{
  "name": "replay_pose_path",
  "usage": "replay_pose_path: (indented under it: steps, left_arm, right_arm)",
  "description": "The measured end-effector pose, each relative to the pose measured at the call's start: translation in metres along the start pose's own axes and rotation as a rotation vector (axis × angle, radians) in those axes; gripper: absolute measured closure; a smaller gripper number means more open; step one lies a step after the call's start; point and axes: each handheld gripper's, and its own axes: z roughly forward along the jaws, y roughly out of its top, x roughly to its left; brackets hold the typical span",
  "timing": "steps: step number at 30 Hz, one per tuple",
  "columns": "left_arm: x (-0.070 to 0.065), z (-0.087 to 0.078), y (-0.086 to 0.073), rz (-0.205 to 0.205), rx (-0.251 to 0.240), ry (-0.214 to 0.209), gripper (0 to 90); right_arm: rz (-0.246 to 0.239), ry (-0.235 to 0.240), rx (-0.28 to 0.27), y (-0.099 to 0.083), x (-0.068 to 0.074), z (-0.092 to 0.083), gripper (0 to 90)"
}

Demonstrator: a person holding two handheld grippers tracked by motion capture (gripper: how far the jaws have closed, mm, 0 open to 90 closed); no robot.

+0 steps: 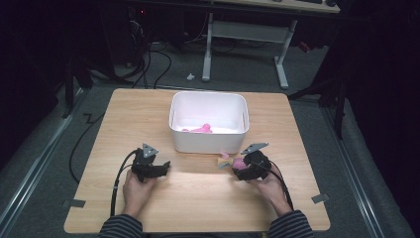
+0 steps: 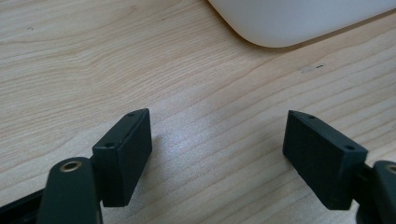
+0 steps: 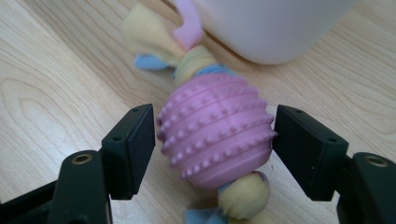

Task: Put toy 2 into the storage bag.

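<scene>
Resting on the wooden table (image 1: pixel 198 198) nearest the person, two hands are each holding a gripper, well apart from one another, both short of the white tub (image 1: pixel 208 122) that is sitting farther back at the table's middle; the left gripper (image 1: pixel 157 167) is lying before the tub's near left corner with its jaws spread wide over bare wood, nothing between them, and in the left gripper view (image 2: pixel 219 149) a rounded corner of the tub is showing beyond the jaws; the right gripper (image 1: pixel 241 166) is sitting before the tub's near right corner, its jaws spread on either side of a pink studded ball toy (image 3: pixel 217 130), the pads sitting just at its flanks, though whether they are pressing it I cannot tell; knotted yellow, blue and pink fabric ends (image 3: pixel 154 35) are trailing from the ball toward the tub's wall, just beside it; inside the tub another pink item (image 1: pixel 200 129) is lying on the floor.
</scene>
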Motion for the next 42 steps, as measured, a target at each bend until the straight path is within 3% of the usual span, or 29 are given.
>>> replay_pose_path:
  steps: [4, 14, 17, 20, 27, 33, 42]
  left_arm:
    - [0.000, 0.000, 0.000, 0.000, 0.002, -0.002, 24.2]
    - [0.000, 0.000, 0.000, -0.001, 0.002, -0.002, 24.2]
    - [0.000, 0.000, 0.000, -0.001, 0.000, 0.000, 24.2]
    - [0.000, 0.000, 0.000, -0.001, 0.000, 0.001, 24.2]
    - [0.000, 0.000, 0.000, -0.004, -0.001, 0.002, 24.2]
    - [0.000, 0.000, 0.000, -0.003, 0.000, 0.003, 24.1]
    - [0.000, 0.000, 0.000, -0.004, 0.000, 0.001, 24.3]
  right_arm:
    - [-0.007, -0.017, 0.033, 0.000, -0.001, 0.003, 32.0]
    - [-0.012, -0.009, 0.039, -0.001, -0.002, -0.001, 33.3]
    - [0.002, 0.028, 0.005, -0.002, -0.005, -0.008, 33.3]
    - [0.010, 0.050, 0.006, -0.002, -0.008, -0.010, 33.3]
    - [0.010, 0.071, -0.021, -0.005, -0.015, -0.029, 33.3]
    - [-0.011, 0.076, -0.053, -0.011, -0.012, -0.047, 33.3]
    - [-0.001, 0.097, -0.098, -0.015, -0.015, -0.074, 33.4]
